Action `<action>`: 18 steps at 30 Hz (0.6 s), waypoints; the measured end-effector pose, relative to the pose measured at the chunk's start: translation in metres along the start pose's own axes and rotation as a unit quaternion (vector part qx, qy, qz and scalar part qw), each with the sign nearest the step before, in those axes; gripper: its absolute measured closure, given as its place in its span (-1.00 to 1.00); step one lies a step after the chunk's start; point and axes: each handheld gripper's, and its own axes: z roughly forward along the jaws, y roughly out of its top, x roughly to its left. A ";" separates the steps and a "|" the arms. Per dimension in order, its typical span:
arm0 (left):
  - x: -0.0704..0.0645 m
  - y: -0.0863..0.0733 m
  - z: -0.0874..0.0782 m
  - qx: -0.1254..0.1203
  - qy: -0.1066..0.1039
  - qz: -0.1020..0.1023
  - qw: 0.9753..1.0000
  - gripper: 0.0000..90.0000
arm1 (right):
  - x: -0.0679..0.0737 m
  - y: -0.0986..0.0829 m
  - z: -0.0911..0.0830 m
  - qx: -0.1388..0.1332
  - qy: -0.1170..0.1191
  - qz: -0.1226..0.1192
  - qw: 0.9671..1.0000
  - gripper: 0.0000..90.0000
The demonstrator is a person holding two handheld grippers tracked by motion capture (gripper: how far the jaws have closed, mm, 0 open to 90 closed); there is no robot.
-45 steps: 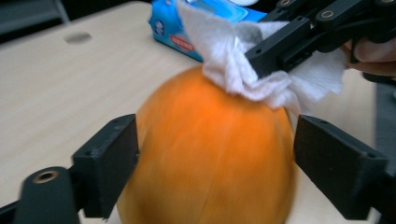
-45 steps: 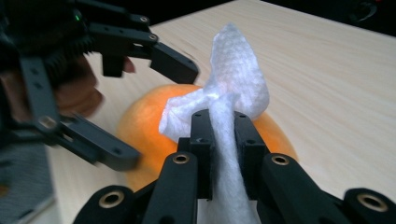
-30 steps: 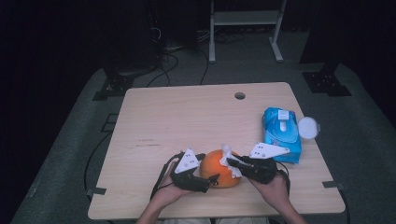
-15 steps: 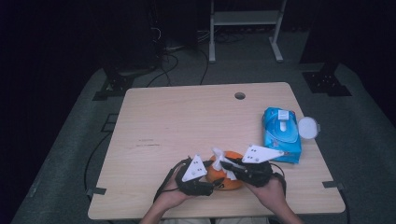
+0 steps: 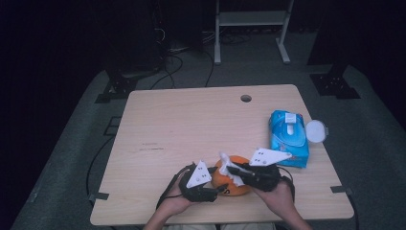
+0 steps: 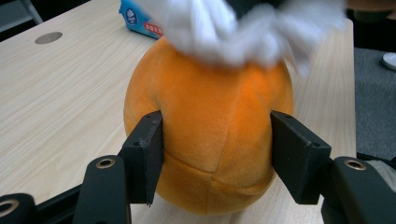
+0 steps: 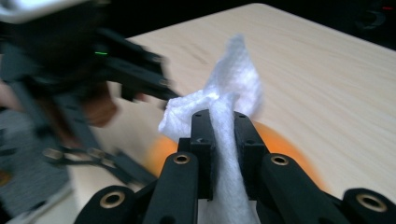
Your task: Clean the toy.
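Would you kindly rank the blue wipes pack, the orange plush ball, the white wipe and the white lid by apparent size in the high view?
1. blue wipes pack
2. orange plush ball, partly hidden by the grippers
3. white lid and white wipe: too alike to rank

An orange plush ball [image 6: 210,135], round and seamed, sits at the lower middle of the frame on the table's near edge. A crumpled white wipe [image 7: 224,102] lies bunched across its top, touching it.

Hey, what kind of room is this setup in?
Probably a lab or recording studio: a lone light wooden table on grey carpet, black walls, black stand bases and cables around it, and a white metal frame behind.
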 end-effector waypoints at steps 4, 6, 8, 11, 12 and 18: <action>0.003 0.008 0.002 -0.016 -0.015 -0.085 0.996 -0.50 | -0.012 -0.008 -0.011 0.007 -0.019 0.016 1.000 0.79; 0.001 0.011 0.005 0.000 0.000 -0.093 0.996 -0.56 | -0.008 -0.009 -0.010 0.003 0.008 0.028 1.000 0.79; -0.002 0.009 0.006 0.009 0.013 -0.060 0.998 -0.44 | -0.001 -0.008 -0.004 0.007 0.018 0.016 1.000 0.79; 0.005 0.004 0.002 0.007 0.008 -0.068 0.998 -0.26 | -0.004 -0.007 -0.006 0.006 0.006 0.013 1.000 0.79; 0.005 0.004 0.002 0.007 0.008 -0.068 0.998 -0.24 | -0.008 -0.008 -0.008 0.005 -0.004 0.015 1.000 0.79; 0.008 0.006 0.000 -0.012 0.000 -0.087 0.996 -0.56 | -0.023 -0.019 -0.017 0.004 -0.019 0.048 0.999 0.79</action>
